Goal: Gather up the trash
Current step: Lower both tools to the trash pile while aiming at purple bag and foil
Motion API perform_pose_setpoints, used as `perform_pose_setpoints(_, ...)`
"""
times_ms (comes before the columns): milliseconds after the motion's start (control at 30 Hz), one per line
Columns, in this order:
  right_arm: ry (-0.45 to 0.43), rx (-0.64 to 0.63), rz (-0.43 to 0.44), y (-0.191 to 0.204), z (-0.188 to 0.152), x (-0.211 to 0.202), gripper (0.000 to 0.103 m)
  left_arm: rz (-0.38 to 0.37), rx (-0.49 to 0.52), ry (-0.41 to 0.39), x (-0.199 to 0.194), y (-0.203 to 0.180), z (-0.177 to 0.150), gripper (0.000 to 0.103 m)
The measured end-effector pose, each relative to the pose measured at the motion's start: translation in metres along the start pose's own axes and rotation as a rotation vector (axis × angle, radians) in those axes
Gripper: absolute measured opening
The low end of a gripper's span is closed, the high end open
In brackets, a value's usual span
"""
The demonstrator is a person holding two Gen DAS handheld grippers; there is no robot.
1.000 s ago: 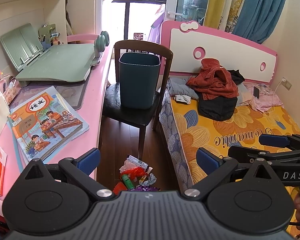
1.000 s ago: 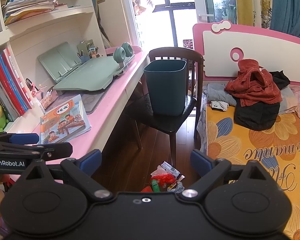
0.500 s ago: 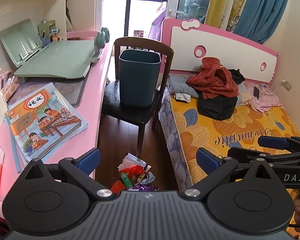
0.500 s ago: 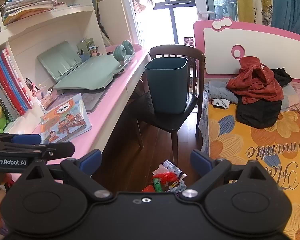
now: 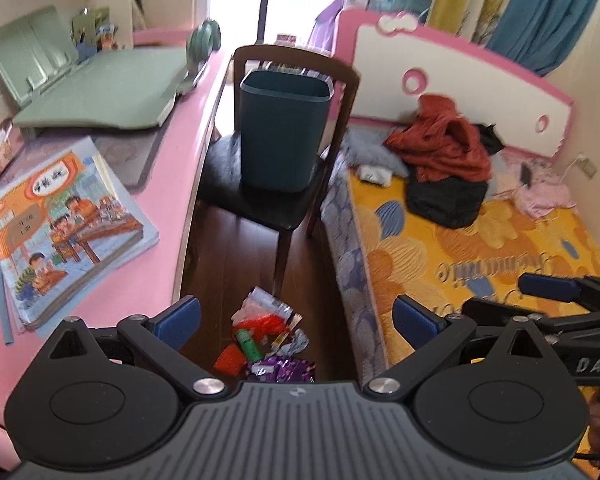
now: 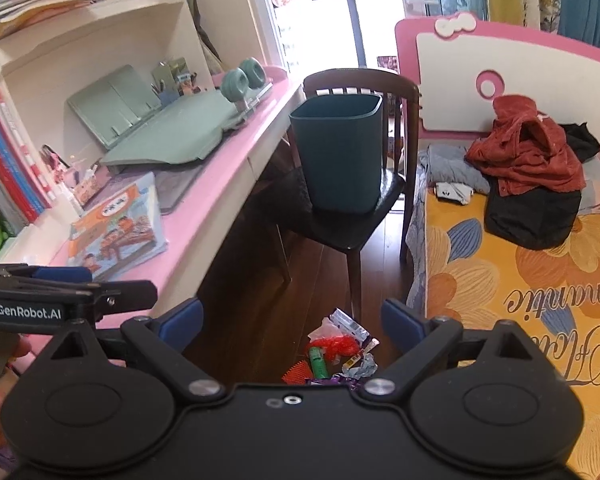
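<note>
**Hovering claws over a trash pile on the floor**

Hanging above the dark wooden floor (image 5: 236, 264), the left claw (image 5: 296, 316) has its blue-padded fingers spread wide and holds nothing. The right claw (image 6: 292, 320) is likewise wide apart and empty; seen from the left wrist, it juts in from the right edge over the bed (image 5: 480, 248).

Between each claw's fingers and below them lies the trash pile (image 5: 266, 336): a clear wrapper, something orange-red, a small green bottle, a crumpled silver foil and a purple packet, all bunched together on the floor between the pink table (image 5: 168, 216) and the bed. From the right wrist the same trash pile (image 6: 336, 350) sits just in front of the chair's front leg.

A dark teal bin (image 5: 282, 128) stands upright on the seat of a wooden chair (image 5: 260, 200), well apart from the pile. A picture book (image 5: 60, 228) lies flat on the table, and red and black clothes (image 5: 444, 160) are heaped on the bed.
</note>
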State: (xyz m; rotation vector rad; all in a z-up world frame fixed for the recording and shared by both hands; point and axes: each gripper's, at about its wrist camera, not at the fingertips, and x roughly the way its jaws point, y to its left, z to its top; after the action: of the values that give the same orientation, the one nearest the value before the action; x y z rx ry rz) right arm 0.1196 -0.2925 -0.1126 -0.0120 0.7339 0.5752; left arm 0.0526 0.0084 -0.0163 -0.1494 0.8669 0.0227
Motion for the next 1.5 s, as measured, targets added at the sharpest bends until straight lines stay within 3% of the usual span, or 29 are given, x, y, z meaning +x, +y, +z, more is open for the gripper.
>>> perform_pose_setpoints(200, 0.072, -0.028, 0.035, -0.039, 0.014, 0.061, 0.096, 0.036, -0.048, 0.054, 0.07, 0.002, 0.017, 0.103)
perform_pose_setpoints(400, 0.173, -0.168, 0.09, -0.075, 0.026, 0.156, 0.096, 0.082, -0.051, 0.146, 0.164, -0.014, 0.016, 0.102)
perform_pose_setpoints(667, 0.299, -0.276, 0.149, -0.116, 0.014, 0.295, 0.095, 0.136, -0.133, 0.309, 0.296, 0.005, -0.033, 0.102)
perform_pose_setpoints(900, 0.418, -0.293, 0.154, -0.124, -0.039, 0.418, 0.089, 0.153, -0.158, 0.441, 0.405, 0.024, -0.102, 0.102)
perform_pose_setpoints(1233, 0.567, -0.066, 0.061, -0.163, -0.117, 0.579, 0.083, 0.067, 0.056, 0.473, 0.545, 0.021, -0.157, 0.102)
perform_pose_setpoints(1367, 0.642, -0.038, 0.053, -0.181, -0.151, 0.63, 0.083, -0.008, 0.211, 0.491, 0.597, 0.012, -0.176, 0.102)
perform_pose_setpoints(1500, 0.744, 0.002, 0.055, -0.197, -0.184, 0.673, 0.084, -0.108, 0.455, 0.511, 0.649, -0.005, -0.195, 0.102)
